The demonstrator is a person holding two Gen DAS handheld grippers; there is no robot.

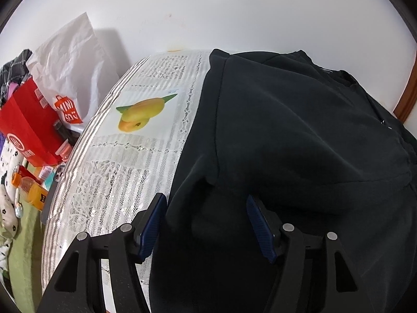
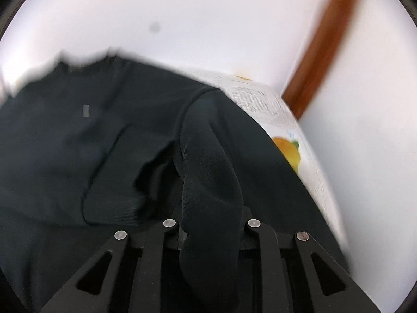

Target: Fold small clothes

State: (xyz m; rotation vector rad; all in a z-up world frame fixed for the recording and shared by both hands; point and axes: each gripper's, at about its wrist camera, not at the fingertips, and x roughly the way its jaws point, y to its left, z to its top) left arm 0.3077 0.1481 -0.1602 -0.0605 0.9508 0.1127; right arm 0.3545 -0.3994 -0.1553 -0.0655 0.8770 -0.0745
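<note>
Held left tool [image 1: 206,198] pointing steeply down at the near part of the black garment [image 1: 299,130], jaws well apart. Kept blue pads [image 1: 153,224] on either side of a dark fold without pinching it: one pad at the cloth's left edge, right where it met the lace-covered desk [image 1: 109,182], the other over the cloth itself. Gripped nothing there.

Had right tool [image 2: 211,224] clamped on the same black garment [image 2: 65,143]. Saw a thick ridge of the fabric running up out of the narrow gap between its fingers and back towards the far edge of the desk. Could not see the pads, hidden under that ridge. Found this view smeared, mostly at the rim.

Found the garment spread across most of the desk, covering its right side in the left wrist view and hanging towards the camera. Noted a seam down its left part and a small grey label [image 2: 86,110] on its flat part.

Left bare beside it a strip of lace cloth with a printed picture of yellow fruit [image 1: 142,114], half covered by the garment's edge in the right wrist view [image 2: 289,151].

Noted beyond the desk's left rim a red paper bag [image 1: 28,127], a white plastic bag [image 1: 70,60] behind it, an orange bottle [image 1: 31,190] lying lower down, and green bedding [image 1: 23,255].

Saw white wall [image 1: 208,13] behind everything, with brown wooden trim [image 2: 325,52] at the right.
</note>
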